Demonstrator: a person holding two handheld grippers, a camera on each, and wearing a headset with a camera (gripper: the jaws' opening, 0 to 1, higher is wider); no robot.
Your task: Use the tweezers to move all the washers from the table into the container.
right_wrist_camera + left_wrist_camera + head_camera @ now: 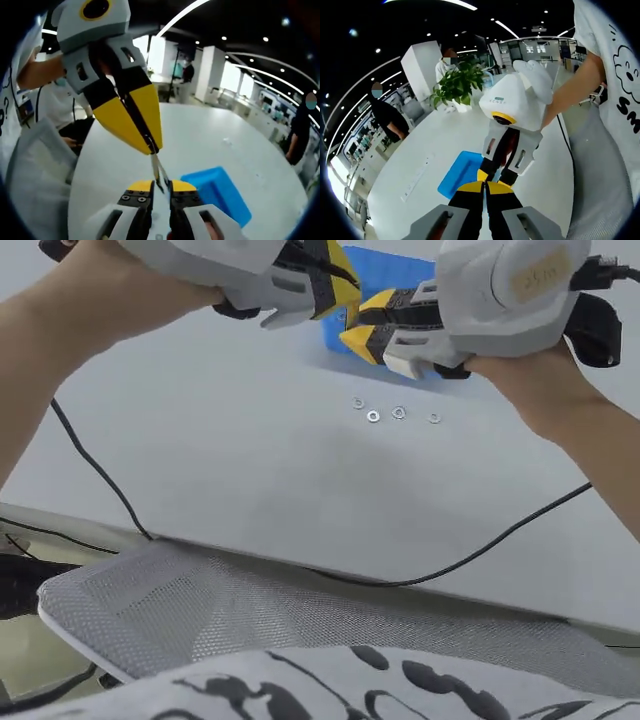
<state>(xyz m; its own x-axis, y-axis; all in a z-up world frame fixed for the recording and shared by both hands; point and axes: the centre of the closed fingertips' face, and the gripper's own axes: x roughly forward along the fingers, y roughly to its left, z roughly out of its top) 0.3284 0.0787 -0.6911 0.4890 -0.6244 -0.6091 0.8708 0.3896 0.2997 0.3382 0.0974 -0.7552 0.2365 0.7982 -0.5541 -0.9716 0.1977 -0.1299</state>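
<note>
Several small metal washers (373, 417) lie in a loose row on the white table (250, 470). Behind the grippers stands the blue container (400, 268), which is also in the left gripper view (460, 172) and the right gripper view (220, 192). My two grippers meet tip to tip above the table, in front of the container. The left gripper (348, 300) (151, 149) is shut on the upper end of the thin metal tweezers (157, 169). The right gripper (358, 328) (161, 187) is closed around their lower end. Its own view shows the left gripper (485, 186) with jaws together.
A black cable (100, 475) runs across the table's left side, and another (480, 550) along the front edge. A grey mesh chair back (250, 610) sits just below the table edge. A potted plant (457, 85) and people stand beyond the far end.
</note>
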